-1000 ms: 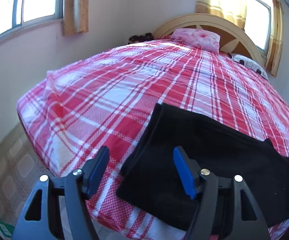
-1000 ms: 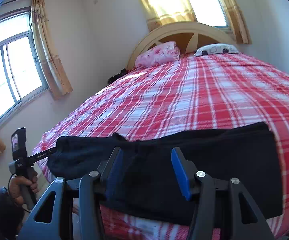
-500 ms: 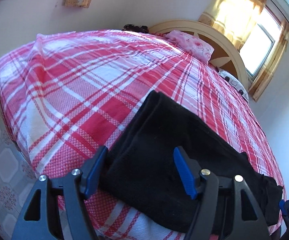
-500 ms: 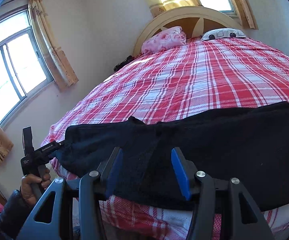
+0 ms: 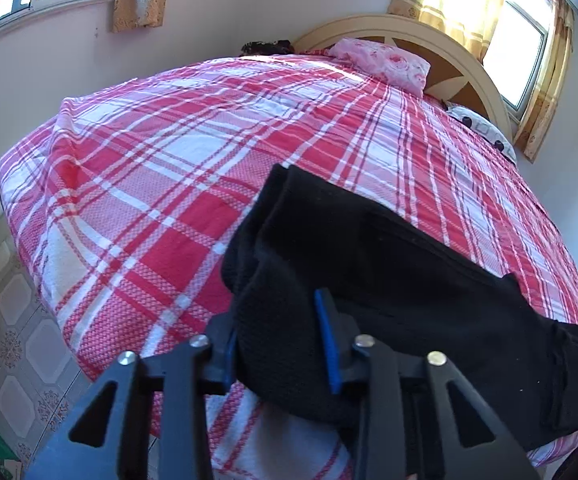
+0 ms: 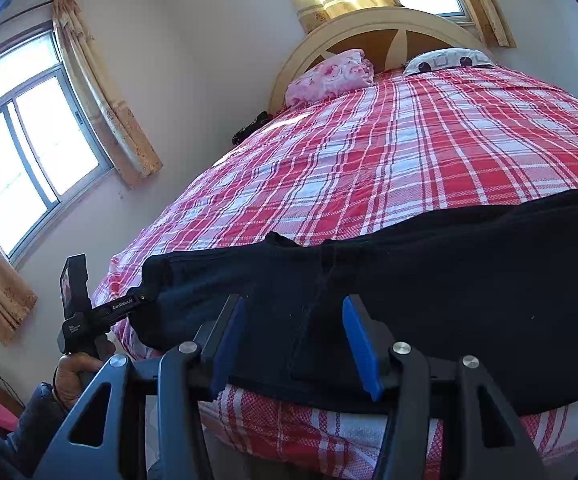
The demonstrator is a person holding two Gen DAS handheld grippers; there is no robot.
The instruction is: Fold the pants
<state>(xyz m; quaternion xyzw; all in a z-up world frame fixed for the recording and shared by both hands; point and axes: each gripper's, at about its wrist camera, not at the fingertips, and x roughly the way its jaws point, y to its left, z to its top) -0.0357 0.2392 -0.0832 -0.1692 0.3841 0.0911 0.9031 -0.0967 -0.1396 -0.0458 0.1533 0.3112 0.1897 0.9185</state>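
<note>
Black pants (image 5: 401,280) lie folded lengthwise along the near edge of a bed with a red and white plaid cover (image 5: 193,168). My left gripper (image 5: 277,320) is shut on the pants' left end, which bunches up between the blue pads. In the right wrist view the pants (image 6: 429,280) stretch across the bed edge. My right gripper (image 6: 293,336) is open, its pads straddling the near edge of the pants around the middle. The left gripper also shows there (image 6: 145,300), held by a hand at the pants' far left end.
A pink pillow (image 5: 385,64) and a white patterned pillow (image 5: 485,132) lie by the curved headboard (image 6: 377,28). Windows with yellow curtains (image 6: 105,100) line the walls. Tiled floor (image 5: 5,320) lies left of the bed.
My left gripper has closed on the pants' left end, and the cloth there has bunched up. My right gripper has stayed open and moved closer over the pants' near edge.
</note>
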